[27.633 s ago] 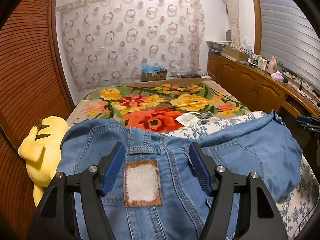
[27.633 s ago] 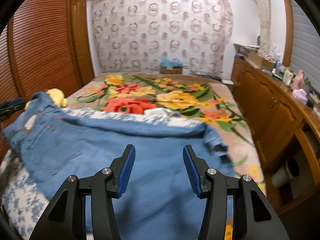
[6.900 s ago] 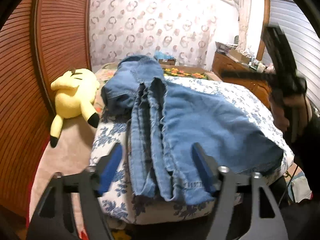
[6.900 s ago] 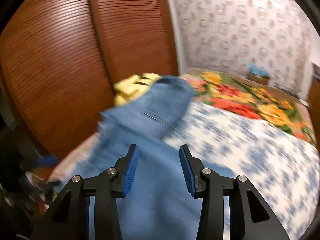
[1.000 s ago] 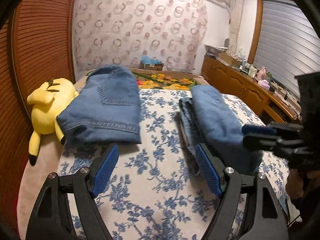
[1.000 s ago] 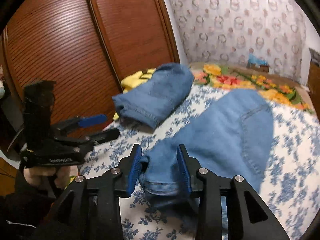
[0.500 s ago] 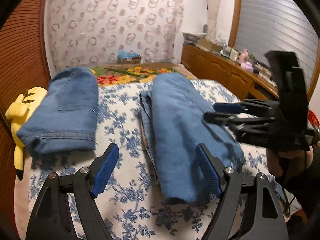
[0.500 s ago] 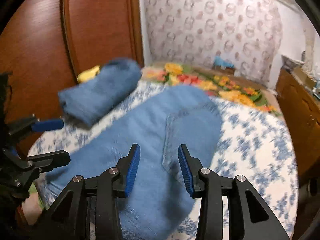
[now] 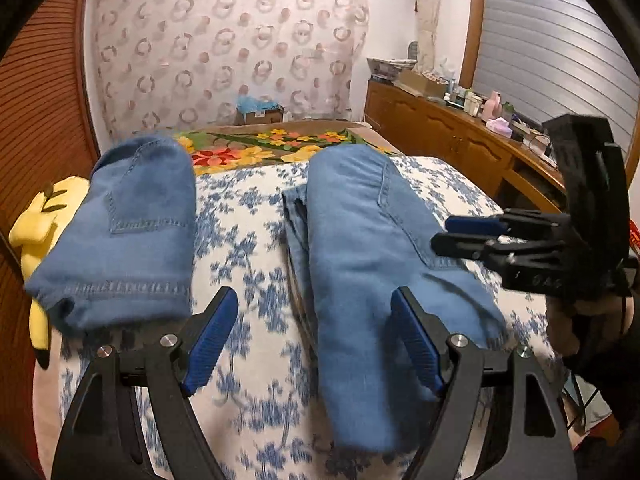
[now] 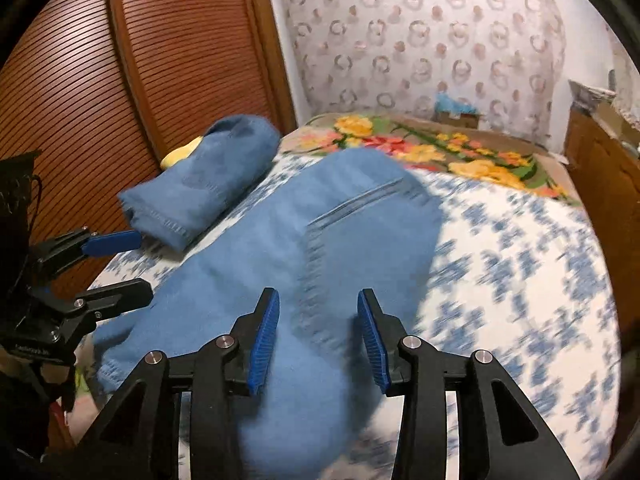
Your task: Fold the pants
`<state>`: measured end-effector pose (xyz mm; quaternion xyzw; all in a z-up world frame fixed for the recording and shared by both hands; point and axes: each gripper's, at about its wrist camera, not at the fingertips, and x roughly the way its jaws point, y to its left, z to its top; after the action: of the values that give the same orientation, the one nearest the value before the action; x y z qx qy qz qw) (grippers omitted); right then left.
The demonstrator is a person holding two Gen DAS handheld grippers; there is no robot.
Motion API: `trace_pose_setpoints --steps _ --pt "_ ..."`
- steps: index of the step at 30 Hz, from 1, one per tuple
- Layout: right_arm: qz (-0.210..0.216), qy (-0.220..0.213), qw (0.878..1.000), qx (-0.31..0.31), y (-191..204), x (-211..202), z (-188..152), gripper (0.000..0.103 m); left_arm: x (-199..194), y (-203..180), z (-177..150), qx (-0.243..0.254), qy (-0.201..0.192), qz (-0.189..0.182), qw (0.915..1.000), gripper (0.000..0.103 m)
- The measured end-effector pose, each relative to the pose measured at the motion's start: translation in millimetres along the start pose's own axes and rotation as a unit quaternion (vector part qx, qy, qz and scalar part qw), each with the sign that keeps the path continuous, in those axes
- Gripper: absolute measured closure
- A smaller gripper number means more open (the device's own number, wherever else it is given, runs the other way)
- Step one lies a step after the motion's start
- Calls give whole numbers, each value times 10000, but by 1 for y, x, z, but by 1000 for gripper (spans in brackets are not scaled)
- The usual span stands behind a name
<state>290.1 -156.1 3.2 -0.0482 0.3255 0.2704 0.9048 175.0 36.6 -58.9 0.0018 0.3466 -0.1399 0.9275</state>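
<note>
Both my left claw [image 9: 314, 338] and right claw [image 10: 318, 338] hang open over the pants [image 9: 372, 248], its jaws just widening, freeing the fold to settle on the bed [image 9: 248, 216].

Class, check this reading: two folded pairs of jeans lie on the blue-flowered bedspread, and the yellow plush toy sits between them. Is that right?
Not quite. The yellow plush toy is not between them: in the left wrist view it lies at the bed's edge by the wooden doors, beyond the smaller folded jeans. Only blue-flowered bedspread separates those from the longer folded jeans.
</note>
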Motion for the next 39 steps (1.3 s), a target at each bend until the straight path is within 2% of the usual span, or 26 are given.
trace_pose_setpoints --steps 2,7,14,17,22,28,35,39 --pt "-117 -21 9999 5 -10 3 6 53 8 -1 10 61 20 14 10000 23" --pt "-354 88 9993 49 -36 20 14 51 36 -6 37 218 134 25 9997 23" --pt "-52 276 9990 357 -61 60 31 49 75 -6 68 409 309 76 9987 23" --pt "160 347 9980 501 -65 80 39 48 90 -1 68 442 451 245 9977 23" --pt "173 396 9977 516 -70 100 45 42 107 11 57 347 707 235 9966 23" --pt "333 524 9956 699 -77 100 41 36 109 13 50 323 733 126 9967 23" --pt "634 679 9902 1039 -88 107 35 35 113 18 47 184 734 36 9971 22" --pt "778 707 9894 998 -87 114 38 35 115 19 46 115 708 4 9974 22"
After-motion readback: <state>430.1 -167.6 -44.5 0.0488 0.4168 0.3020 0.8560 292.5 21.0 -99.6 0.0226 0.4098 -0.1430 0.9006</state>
